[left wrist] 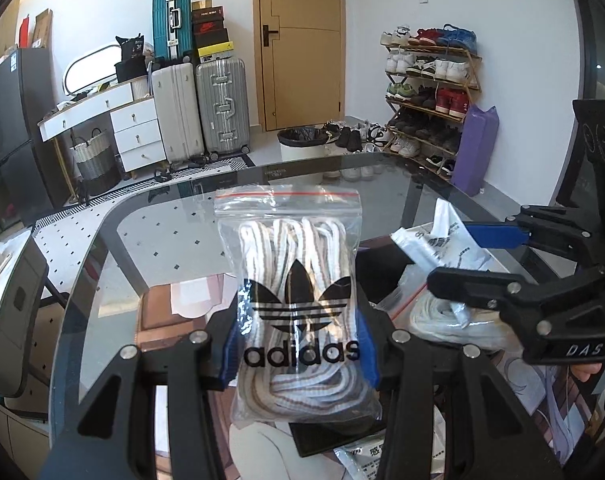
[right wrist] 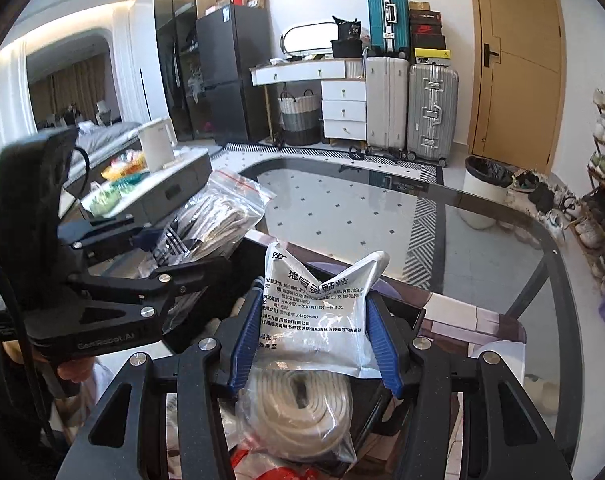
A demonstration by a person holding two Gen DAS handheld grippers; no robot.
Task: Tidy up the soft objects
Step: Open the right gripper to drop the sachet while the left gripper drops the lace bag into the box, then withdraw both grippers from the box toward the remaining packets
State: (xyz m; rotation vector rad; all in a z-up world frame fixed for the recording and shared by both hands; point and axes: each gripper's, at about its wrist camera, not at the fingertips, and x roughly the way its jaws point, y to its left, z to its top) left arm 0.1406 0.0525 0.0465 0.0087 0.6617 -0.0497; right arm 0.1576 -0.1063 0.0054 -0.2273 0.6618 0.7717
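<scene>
My left gripper [left wrist: 298, 356] is shut on a clear zip bag of white laces with a black adidas print [left wrist: 298, 280], held upright above the glass table [left wrist: 162, 240]. Its blue pads [left wrist: 230, 354] press the bag's sides. To the right, my right gripper [left wrist: 450, 252] is shut on a white printed sachet [left wrist: 442, 236]. In the right wrist view that sachet [right wrist: 314, 316] sits pinched between the right gripper [right wrist: 314, 344]. A second bag of coiled white laces [right wrist: 302, 408] lies under it in a black box [right wrist: 386, 404]. At left, the left gripper [right wrist: 190, 248] holds the adidas bag [right wrist: 218, 212].
Loose packets lie under the grippers, among them a red one [right wrist: 270, 468] and a printed white one [left wrist: 362, 460]. A patterned mat [left wrist: 542, 400] covers the near table. Beyond the table's rim [right wrist: 382, 168] are a waste bin [left wrist: 302, 142], suitcases [left wrist: 222, 108] and a shoe rack [left wrist: 430, 92].
</scene>
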